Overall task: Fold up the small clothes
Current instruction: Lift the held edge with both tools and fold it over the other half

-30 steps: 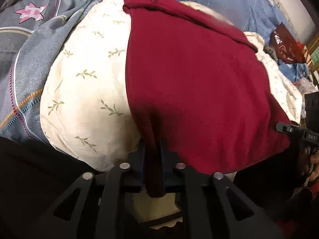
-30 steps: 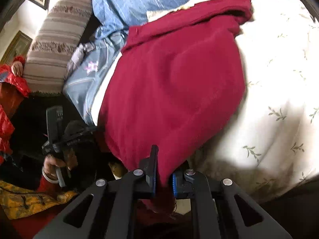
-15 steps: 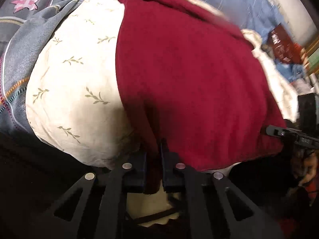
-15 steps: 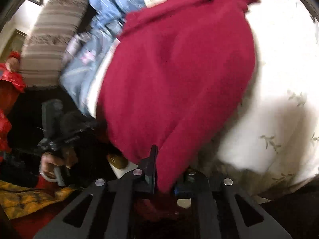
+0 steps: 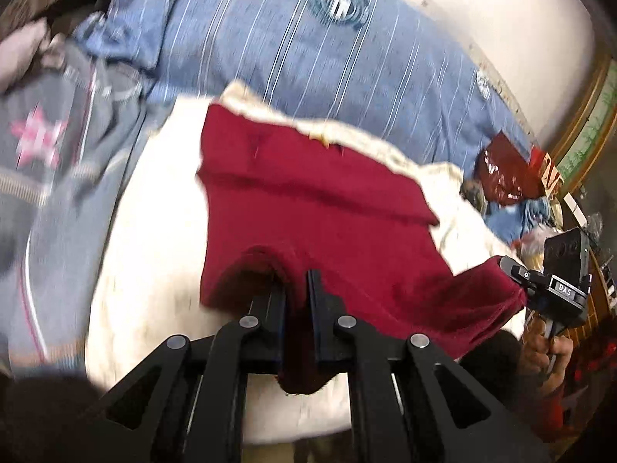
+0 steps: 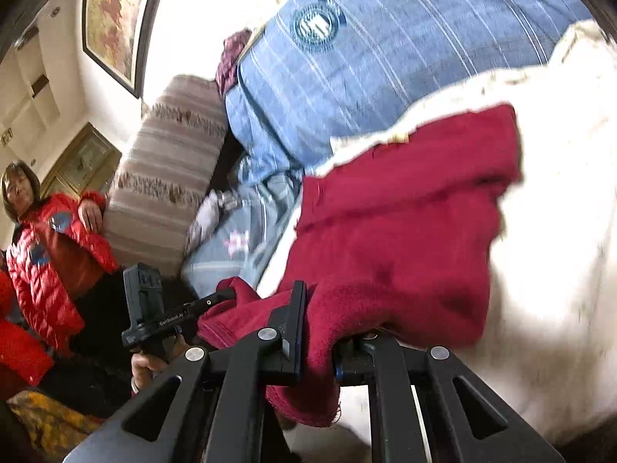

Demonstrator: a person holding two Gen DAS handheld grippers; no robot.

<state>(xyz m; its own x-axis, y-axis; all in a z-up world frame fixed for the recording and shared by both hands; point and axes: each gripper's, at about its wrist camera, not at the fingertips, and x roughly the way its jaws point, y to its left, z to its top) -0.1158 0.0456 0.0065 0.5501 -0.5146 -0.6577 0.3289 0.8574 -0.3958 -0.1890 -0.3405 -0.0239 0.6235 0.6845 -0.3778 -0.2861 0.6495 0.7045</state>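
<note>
- The fingers (image 5: 277, 301) of the left gripper (image 5: 295, 297) are clamping a near corner of the dark red garment (image 5: 320, 223), cloth bunching between them.
- The right gripper (image 6: 322, 332) is pinching the garment's other near corner, its fingers (image 6: 295, 308) closing on the fabric.
- The garment is stretching between both grippers and lying across a cream pillow (image 5: 154, 231) on the bed.
- Beyond it, a blue striped pillow (image 5: 308, 46) is resting against the wall.
- A person in a red jacket (image 6: 46, 254) is standing at far left of the right wrist view.
</note>
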